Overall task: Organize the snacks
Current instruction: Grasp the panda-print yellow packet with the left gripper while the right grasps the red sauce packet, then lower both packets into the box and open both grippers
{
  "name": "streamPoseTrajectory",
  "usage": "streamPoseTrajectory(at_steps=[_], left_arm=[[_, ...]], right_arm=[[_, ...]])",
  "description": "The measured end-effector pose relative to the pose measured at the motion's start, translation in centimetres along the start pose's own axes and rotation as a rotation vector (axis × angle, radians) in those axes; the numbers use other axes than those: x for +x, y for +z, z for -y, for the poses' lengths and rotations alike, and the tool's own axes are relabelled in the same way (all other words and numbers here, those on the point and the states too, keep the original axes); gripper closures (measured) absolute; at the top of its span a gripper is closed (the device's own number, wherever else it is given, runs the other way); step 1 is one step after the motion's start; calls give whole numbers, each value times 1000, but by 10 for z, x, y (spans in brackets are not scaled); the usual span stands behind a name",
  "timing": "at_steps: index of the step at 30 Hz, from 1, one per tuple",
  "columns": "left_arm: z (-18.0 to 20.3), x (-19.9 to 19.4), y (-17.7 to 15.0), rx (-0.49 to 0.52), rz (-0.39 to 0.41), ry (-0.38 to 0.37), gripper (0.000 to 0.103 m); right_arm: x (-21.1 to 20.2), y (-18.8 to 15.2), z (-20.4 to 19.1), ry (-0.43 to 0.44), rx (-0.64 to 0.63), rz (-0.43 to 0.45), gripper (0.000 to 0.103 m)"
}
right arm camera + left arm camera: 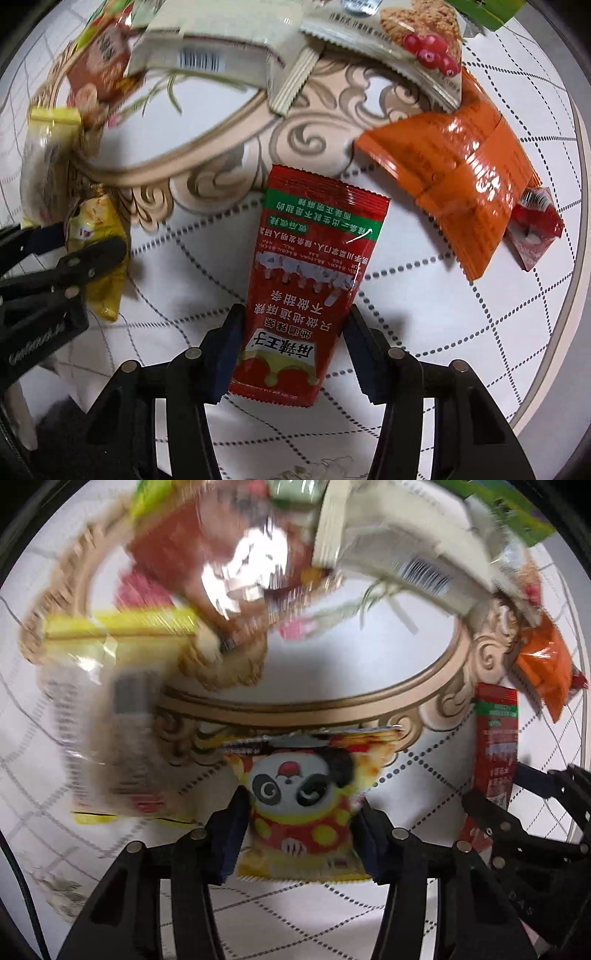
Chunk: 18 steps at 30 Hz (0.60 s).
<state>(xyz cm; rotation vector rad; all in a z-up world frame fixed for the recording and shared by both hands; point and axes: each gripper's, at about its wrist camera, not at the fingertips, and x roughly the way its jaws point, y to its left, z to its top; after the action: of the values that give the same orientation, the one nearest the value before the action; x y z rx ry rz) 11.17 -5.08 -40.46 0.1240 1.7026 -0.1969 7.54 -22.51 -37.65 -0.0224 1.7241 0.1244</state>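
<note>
Left gripper (301,834) pinches panda packet (303,797), right gripper (291,350) clamps red sachet (310,273), both over the table (424,332). Risk: 2 slick foil packs slipping from edge-only grips.

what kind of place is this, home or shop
Probably a home, though only a tabletop shows: a round table under a printed cloth with gold scrolls, strewn with single snack packs like the red spicy strip packet and the orange packet.

Red packet (306,295): inverted Chinese print, "麻辣王子"; white box (207,48): barcode.
</note>
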Motion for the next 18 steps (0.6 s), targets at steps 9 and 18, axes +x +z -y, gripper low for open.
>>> streamPoseTrajectory(at_steps=[9, 18], left_arm=[[-6, 10, 0, -48, 5, -25, 52], [-6, -49, -15, 2, 111, -34, 61]], right_arm=[[11, -4, 26, 37, 127, 20, 43], [-25, -27, 44, 96, 137, 83, 55]])
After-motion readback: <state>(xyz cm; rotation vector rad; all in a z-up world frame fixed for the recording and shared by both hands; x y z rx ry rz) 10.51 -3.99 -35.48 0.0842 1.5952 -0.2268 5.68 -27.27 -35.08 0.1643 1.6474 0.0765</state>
